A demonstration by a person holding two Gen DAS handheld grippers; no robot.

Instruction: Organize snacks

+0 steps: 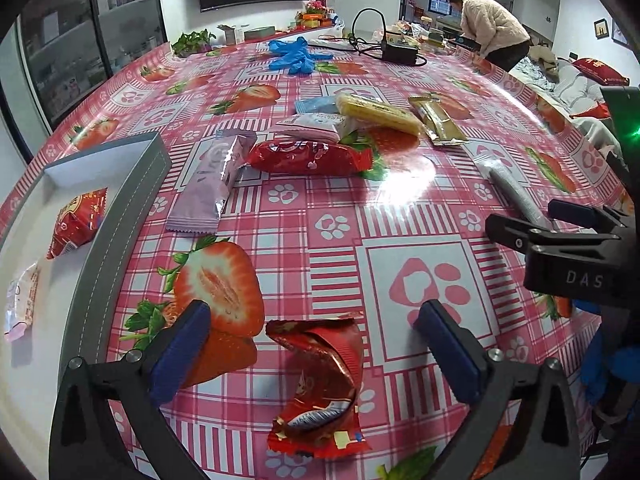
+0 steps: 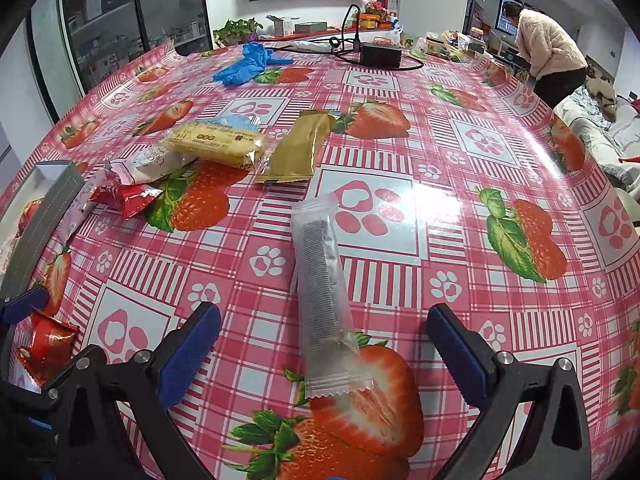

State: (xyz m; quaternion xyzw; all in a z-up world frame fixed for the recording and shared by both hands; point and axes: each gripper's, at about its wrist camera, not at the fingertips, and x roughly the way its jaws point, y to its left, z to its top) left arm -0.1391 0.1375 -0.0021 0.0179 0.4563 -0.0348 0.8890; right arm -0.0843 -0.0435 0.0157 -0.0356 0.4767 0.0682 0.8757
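Note:
My left gripper (image 1: 316,344) is open, its jaws either side of a crumpled red snack packet (image 1: 324,384) lying on the strawberry tablecloth. My right gripper (image 2: 324,344) is open, astride a long clear-and-silver stick packet (image 2: 324,292). The right gripper also shows in the left wrist view (image 1: 560,220). Further back lie a lilac packet (image 1: 212,188), a long red packet (image 1: 308,156), a white packet (image 1: 316,126), a yellow biscuit pack (image 1: 380,114) and a gold packet (image 1: 438,122). A grey-rimmed white tray (image 1: 120,216) at left holds a red packet (image 1: 76,224) and a pink-white packet (image 1: 22,300).
Blue gloves (image 1: 296,56) and a black power adapter with cable (image 1: 400,54) lie at the far side of the table. A potted plant (image 1: 192,42) stands at the far left edge. A person (image 1: 492,28) bends over beyond the table at the back right.

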